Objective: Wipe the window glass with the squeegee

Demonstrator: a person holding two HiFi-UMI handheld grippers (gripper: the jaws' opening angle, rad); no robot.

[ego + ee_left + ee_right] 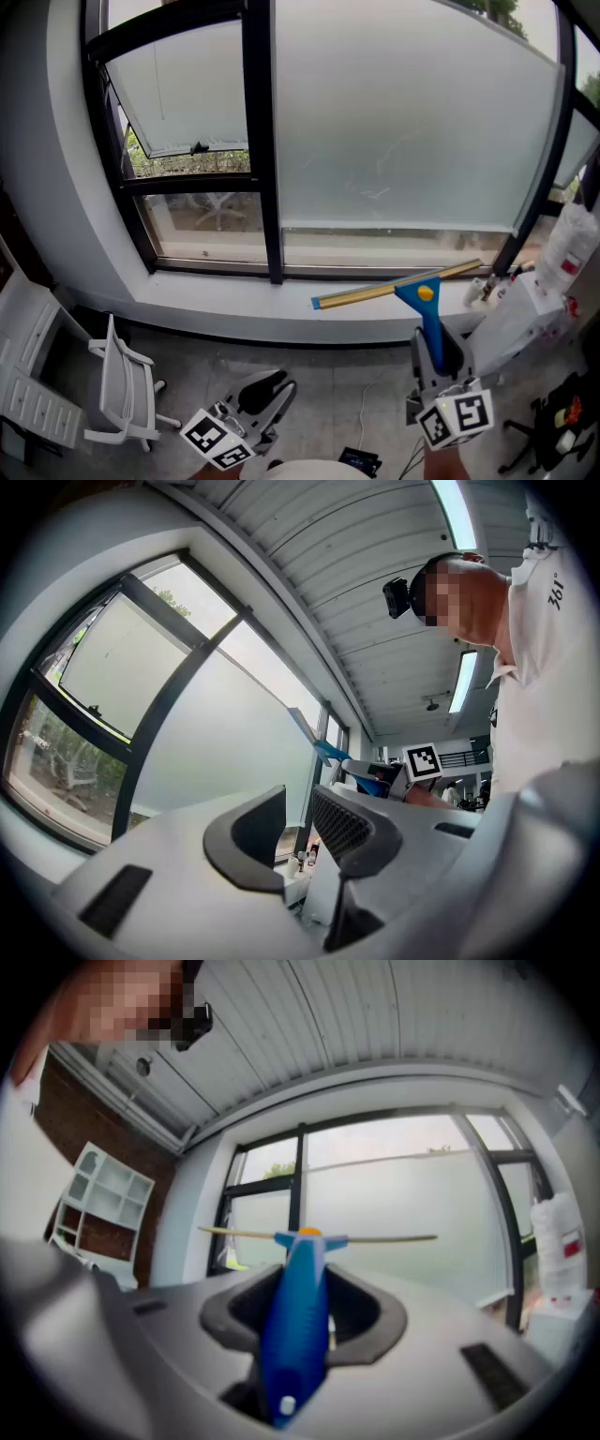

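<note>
The squeegee (427, 309) has a blue handle and a long brass blade (394, 287). Its blade hangs level just in front of the sill (216, 298), below the big frosted window glass (403, 122). My right gripper (434, 349) is shut on the blue handle from below; in the right gripper view the handle (298, 1321) runs up between the jaws of this gripper (302, 1312) to the blade (384, 1237). Low at the left, away from the glass, my left gripper (270, 384) is open and holds nothing. In its own view that gripper (298, 822) faces the glass (225, 724).
A black frame post (261, 141) splits the glass from the smaller left panes, one tilted open (178, 94). A white chair (117, 389) and a white shelf (23, 375) stand at the lower left. White bags (572, 244) and small bottles (483, 289) crowd the sill's right end.
</note>
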